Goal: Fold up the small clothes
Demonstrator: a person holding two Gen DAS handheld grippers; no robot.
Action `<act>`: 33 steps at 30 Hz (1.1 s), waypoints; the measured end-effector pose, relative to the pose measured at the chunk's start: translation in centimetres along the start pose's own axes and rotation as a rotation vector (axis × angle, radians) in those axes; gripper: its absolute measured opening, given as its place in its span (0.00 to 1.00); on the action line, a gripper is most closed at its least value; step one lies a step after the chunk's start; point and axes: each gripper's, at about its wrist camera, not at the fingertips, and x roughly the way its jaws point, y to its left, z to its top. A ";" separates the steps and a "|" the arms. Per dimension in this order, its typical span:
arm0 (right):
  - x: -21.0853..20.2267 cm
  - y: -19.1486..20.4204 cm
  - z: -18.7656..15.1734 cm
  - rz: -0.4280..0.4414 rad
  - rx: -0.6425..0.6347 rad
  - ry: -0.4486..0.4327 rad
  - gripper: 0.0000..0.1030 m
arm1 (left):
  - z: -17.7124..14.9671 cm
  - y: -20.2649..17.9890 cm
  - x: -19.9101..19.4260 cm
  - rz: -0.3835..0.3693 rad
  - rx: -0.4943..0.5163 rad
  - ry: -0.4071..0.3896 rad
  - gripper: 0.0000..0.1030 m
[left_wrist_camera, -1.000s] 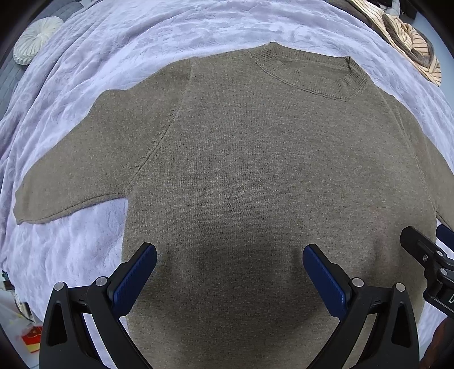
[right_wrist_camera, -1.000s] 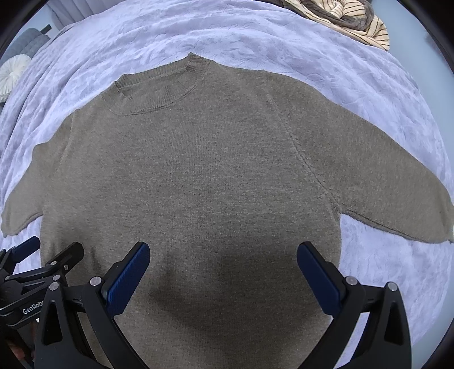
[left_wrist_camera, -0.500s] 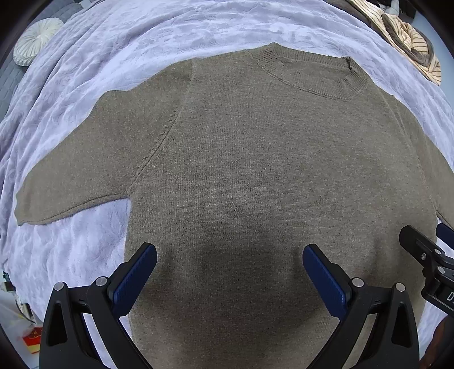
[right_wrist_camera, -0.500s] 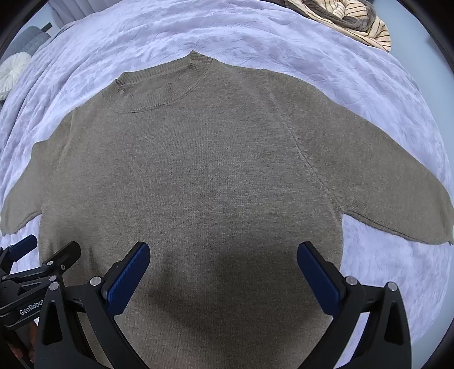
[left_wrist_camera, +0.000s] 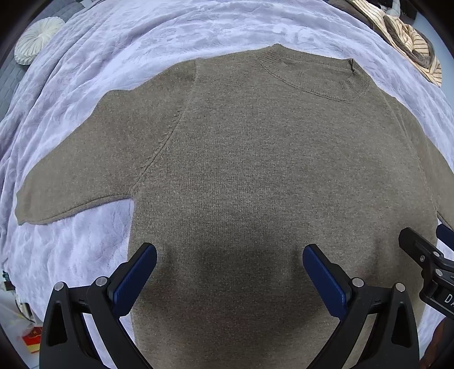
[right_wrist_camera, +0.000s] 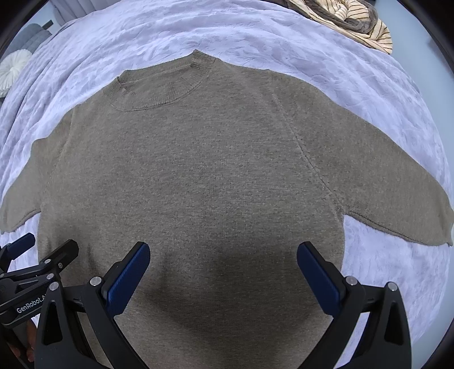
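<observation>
I count one lavender blanket (left_wrist_camera: 119,48), plush with an embossed leafy texture, spread across the whole surface in both of my wrist views. On it lies one sweater (left_wrist_camera: 255,170), a taupe fine knit laid flat, front up, with both short sleeves out to the sides and a ribbed round collar (left_wrist_camera: 315,79) at the far end; its lower body sits right under my two grippers.

At the far right edge I see one heap of cream cloth with dark stripes (right_wrist_camera: 354,20), crumpled, touching the blanket's border. Far left there is one round white pleated cushion (left_wrist_camera: 37,38), off the blanket on a grey quilted surface.

My left gripper (left_wrist_camera: 229,272) hangs above the sweater's hem area with its jaws spread wide, nothing between the two blue ribbed pads (left_wrist_camera: 136,272). My right gripper (right_wrist_camera: 224,272) is likewise wide apart over the same stretch of knit, gripping nothing. Each shows in the other's view as a black frame at the frame edge.

Against the view a second ago, the sweater sits a touch lower and closer in both cameras; the jaws' spread has not changed and the fabric is undisturbed.
</observation>
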 end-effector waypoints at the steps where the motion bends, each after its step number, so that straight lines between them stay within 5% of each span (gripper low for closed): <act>1: 0.0 0.0 0.0 0.000 -0.001 0.000 1.00 | 0.0 0.1 0.0 0.000 -0.001 0.000 1.00; 33: 0.0 1.5 0.0 -0.020 -0.024 0.000 1.00 | -0.8 3.4 0.2 -0.035 -0.042 -0.002 1.00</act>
